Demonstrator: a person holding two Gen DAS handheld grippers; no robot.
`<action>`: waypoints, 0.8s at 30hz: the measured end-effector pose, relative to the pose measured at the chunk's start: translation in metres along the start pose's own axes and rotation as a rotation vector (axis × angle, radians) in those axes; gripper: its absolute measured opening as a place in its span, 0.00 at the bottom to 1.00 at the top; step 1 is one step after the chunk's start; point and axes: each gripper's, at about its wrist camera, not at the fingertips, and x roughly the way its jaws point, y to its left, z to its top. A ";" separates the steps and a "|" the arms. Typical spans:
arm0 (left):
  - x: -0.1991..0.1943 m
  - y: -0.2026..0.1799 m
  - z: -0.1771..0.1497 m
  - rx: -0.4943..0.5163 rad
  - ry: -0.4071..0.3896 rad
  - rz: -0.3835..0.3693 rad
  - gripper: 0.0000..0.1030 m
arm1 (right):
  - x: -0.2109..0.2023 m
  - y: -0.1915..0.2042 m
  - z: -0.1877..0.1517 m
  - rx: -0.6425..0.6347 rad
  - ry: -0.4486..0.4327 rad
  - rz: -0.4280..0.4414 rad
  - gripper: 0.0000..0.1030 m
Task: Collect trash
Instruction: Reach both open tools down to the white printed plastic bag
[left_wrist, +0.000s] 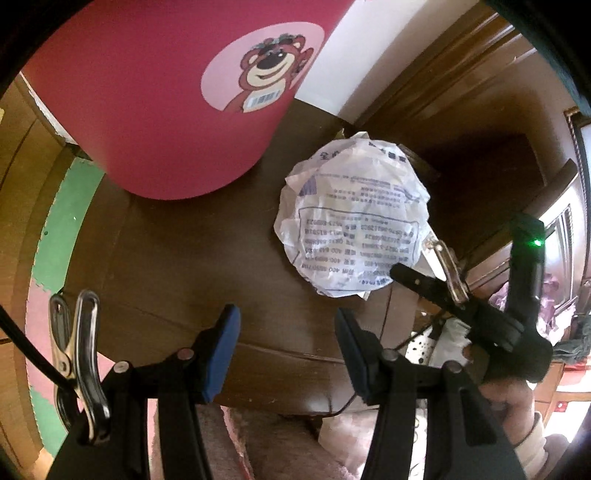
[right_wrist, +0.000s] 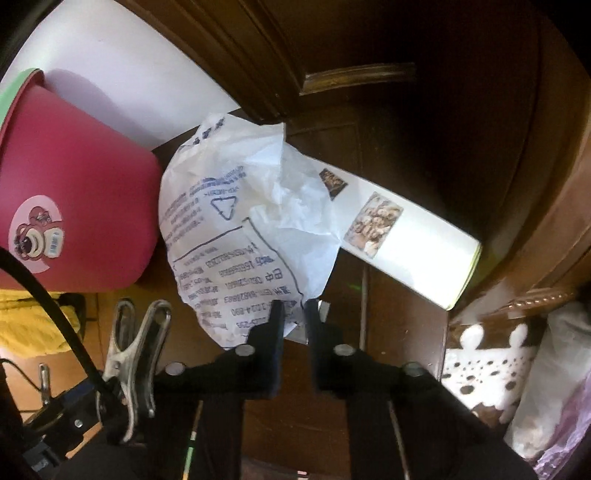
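Dim warm indoor light, deep shadows upper right, window glare far right, strong fisheye warp, black corners.

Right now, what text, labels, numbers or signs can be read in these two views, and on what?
Crumpled white bag: blue printed lines, upside down and too blurred to quote; a triangle recycling sign, its inner mark unreadable; a boxed table of phone-like numbers, digits not reliably legible.
Red bin: bear sticker with a barcode label, no readable digits.
White box: two photo patches, no legible words.
Nothing else carries text.
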 end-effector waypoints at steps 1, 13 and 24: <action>0.001 0.000 0.000 0.003 0.000 0.003 0.54 | -0.001 0.001 -0.002 -0.009 0.001 0.012 0.04; 0.016 0.004 0.004 0.000 0.017 0.024 0.54 | -0.004 0.006 -0.058 -0.006 0.106 0.133 0.03; 0.046 0.015 -0.002 0.034 0.041 0.066 0.54 | 0.014 -0.024 -0.089 0.074 0.213 0.074 0.39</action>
